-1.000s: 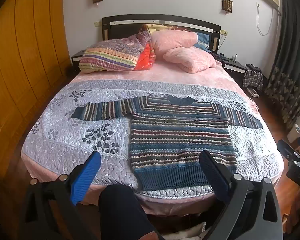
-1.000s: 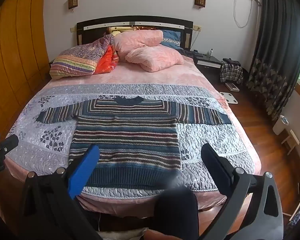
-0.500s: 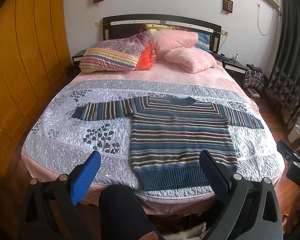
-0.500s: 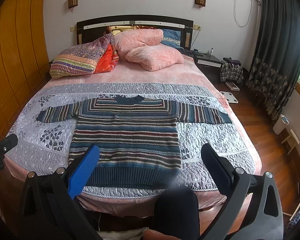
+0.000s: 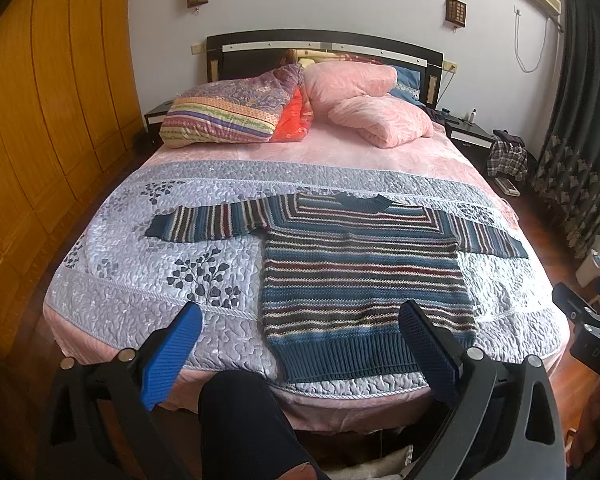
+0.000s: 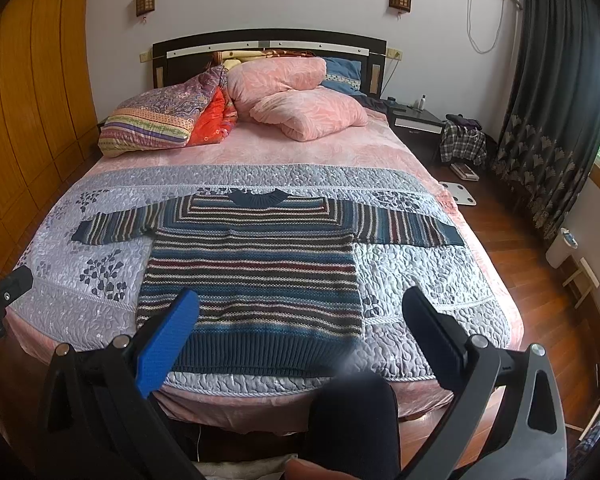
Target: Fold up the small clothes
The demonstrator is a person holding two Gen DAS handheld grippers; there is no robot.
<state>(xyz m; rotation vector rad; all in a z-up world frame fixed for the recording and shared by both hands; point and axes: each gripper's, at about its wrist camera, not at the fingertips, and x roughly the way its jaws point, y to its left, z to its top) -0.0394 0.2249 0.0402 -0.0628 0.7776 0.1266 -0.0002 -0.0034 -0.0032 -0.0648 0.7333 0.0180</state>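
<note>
blue ribbed pads line the left gripper (image 5: 300,344), its two fingers spread wide with nothing between them, hovering short of the bed's foot. the right gripper (image 6: 302,330) hangs the same way, fingers wide apart and empty, off the foot edge too. a dark-trousered knee (image 5: 240,412) shows low between the fingers in both views. beyond them the striped knit sweater (image 5: 360,280) lies flat and unfolded on the grey quilted bedspread (image 5: 140,264), hem toward the foot, collar toward the headboard, both sleeves stretched straight out sideways. pink pillows (image 6: 300,108) and a folded patterned quilt (image 6: 160,120) are heaped by the dark headboard (image 6: 268,44).
</note>
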